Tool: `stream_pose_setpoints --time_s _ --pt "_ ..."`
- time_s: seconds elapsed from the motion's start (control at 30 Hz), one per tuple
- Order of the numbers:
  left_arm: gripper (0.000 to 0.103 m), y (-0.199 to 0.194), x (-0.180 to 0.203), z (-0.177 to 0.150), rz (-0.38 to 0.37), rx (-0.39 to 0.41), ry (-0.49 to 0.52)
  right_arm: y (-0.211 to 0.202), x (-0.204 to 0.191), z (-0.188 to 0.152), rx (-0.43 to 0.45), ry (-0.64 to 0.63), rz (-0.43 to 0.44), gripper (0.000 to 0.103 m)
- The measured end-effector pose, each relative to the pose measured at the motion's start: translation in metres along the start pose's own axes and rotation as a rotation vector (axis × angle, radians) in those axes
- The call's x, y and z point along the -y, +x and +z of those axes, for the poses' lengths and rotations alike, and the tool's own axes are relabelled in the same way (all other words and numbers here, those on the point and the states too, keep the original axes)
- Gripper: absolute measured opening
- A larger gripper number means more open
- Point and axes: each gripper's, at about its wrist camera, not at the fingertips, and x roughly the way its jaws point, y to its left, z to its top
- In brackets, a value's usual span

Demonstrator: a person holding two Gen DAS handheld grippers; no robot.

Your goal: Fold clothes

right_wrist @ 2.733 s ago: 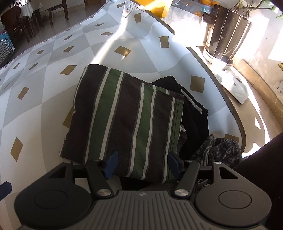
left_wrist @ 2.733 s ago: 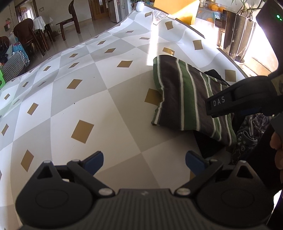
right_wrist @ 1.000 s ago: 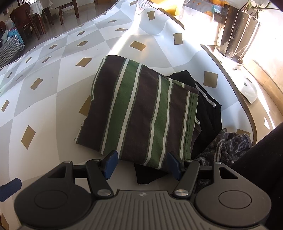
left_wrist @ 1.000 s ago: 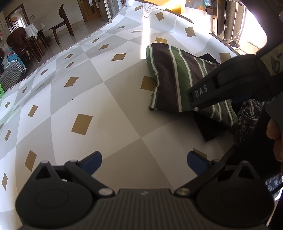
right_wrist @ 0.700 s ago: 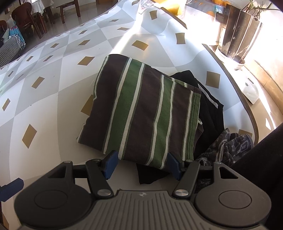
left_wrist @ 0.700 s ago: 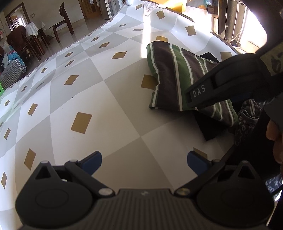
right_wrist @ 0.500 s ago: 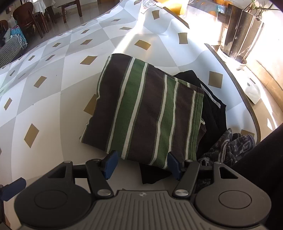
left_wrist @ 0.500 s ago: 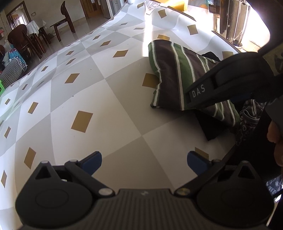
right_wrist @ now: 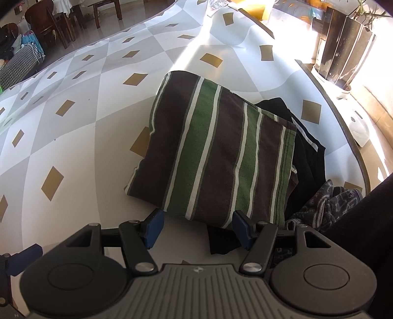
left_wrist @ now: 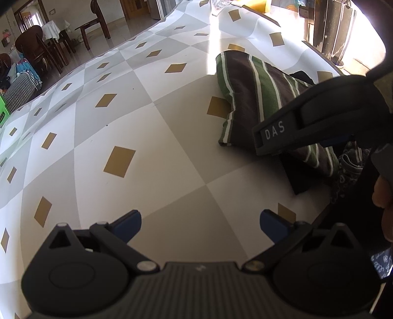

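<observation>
The striped garment (right_wrist: 216, 152), brown and green with white lines, lies folded into a flat rectangle near the right edge of the bench (right_wrist: 73, 137), resting partly on a black garment (right_wrist: 307, 147) beneath it; a dark patterned cloth (right_wrist: 331, 201) is bunched just beside them at the near right corner, still crumpled. Stacked like this, the striped piece reads as a finished fold set on a pile; whether the black one under it is folded cannot be told, as most of it is hidden. The right gripper (right_wrist: 197, 227) hovers just short of the striped piece's near edge, jaws apart and holding nothing, placed as if either letting go of it or about to take it. The left gripper (left_wrist: 200, 223) hangs over bare checked tablecloth nearer the middle of the bench, jaws wide and empty, well apart from the clothes. In the left wrist view the right gripper's body shows the white letters "DAS"; a printed paper (right_wrist: 217, 5) lies at the far edge, its text too small to read.
</observation>
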Motion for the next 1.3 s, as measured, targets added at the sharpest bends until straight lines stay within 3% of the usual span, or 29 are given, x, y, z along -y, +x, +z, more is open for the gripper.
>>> stream_pose_setpoints --time_s 0.93,1.3 --pt "0.103 0.007 -0.033 -0.006 0.035 -0.04 -0.141 0.006 -0.029 -0.001 -0.016 -0.061 0.043 0.06" --pt "0.103 0.007 -0.062 -0.019 0.059 -0.064 -0.246 0.007 -0.055 -0.001 -0.014 -0.145 0.11 0.061"
